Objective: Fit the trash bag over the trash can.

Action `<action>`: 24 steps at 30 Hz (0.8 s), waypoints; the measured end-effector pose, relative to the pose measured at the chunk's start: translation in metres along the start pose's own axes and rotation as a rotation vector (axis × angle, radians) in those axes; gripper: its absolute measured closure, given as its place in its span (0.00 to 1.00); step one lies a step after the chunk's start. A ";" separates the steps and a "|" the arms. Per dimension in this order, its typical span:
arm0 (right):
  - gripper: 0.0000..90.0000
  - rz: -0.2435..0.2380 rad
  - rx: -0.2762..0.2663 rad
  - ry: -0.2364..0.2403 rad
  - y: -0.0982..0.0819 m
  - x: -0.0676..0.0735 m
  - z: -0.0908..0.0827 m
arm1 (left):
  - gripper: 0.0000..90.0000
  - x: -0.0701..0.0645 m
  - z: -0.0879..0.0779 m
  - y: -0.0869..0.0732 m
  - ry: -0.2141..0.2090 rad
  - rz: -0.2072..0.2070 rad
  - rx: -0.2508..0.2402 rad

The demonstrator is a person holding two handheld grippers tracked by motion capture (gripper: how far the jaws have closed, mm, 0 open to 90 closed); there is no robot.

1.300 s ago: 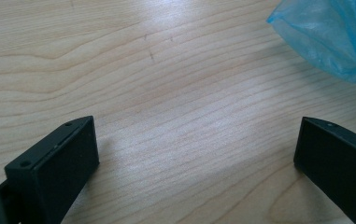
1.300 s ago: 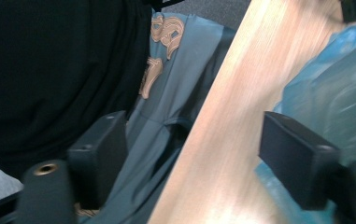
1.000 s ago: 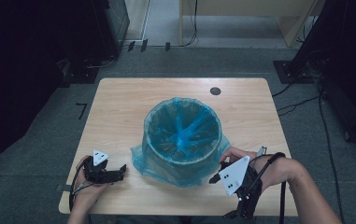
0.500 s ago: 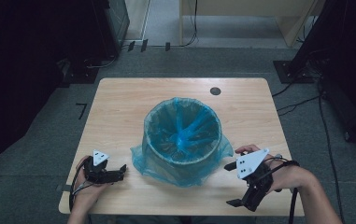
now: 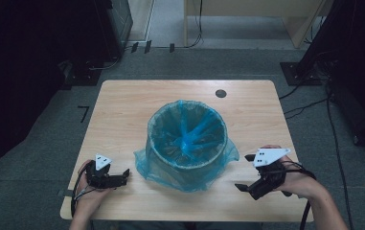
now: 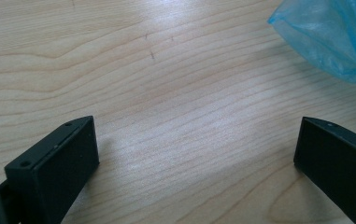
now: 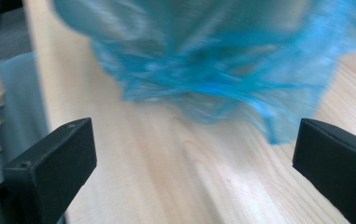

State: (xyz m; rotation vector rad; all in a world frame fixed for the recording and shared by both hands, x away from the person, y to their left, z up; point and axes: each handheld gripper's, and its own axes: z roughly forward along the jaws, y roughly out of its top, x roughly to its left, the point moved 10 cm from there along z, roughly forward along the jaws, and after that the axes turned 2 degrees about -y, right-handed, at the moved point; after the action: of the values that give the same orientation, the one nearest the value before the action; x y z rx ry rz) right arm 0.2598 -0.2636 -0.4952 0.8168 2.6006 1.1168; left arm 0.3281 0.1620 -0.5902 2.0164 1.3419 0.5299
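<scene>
A round bin lined with a blue plastic bag (image 5: 188, 139) stands in the middle of the wooden table (image 5: 122, 110); the bag's edge is folded over the rim and spreads onto the tabletop. My left gripper (image 5: 124, 176) rests on the table at the front left, open, jaws pointing at the bag's skirt. In the left gripper view the left gripper (image 6: 194, 126) holds nothing, and a corner of the bag (image 6: 330, 37) lies beyond it. My right gripper (image 5: 245, 172) hovers at the front right, a short way off the bag. In the right gripper view the right gripper (image 7: 192, 123) is open on nothing, and the blurred bag (image 7: 213, 60) is ahead.
A dark round cable hole (image 5: 221, 93) sits near the table's far edge. Grey carpet surrounds the table, with cables (image 5: 314, 103) on the floor at the right and dark equipment at the far left.
My right gripper has drawn back to the right, away from the bag's edge, with its jaws now wide apart. The left gripper and the bin have not moved.
</scene>
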 end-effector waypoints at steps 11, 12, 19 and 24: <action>0.00 0.164 -0.016 -0.233 -0.022 -0.047 0.009 | 0.00 0.000 0.000 0.000 0.000 0.000 0.000; 0.00 0.194 -0.022 -0.261 -0.024 -0.053 0.009 | 0.00 0.000 0.000 0.000 0.000 0.000 0.000; 0.00 0.344 -0.039 -0.426 -0.037 -0.084 0.005 | 0.00 0.000 0.000 0.000 0.000 -0.001 0.000; 0.00 0.445 -0.056 -0.508 -0.048 -0.102 0.000 | 0.00 0.000 0.000 0.000 0.000 0.000 0.000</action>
State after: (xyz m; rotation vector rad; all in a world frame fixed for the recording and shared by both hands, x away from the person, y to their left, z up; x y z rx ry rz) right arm 0.3245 -0.3474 -0.5335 1.4898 2.0121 0.9113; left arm 0.3281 0.1620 -0.5902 2.0166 1.3423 0.5297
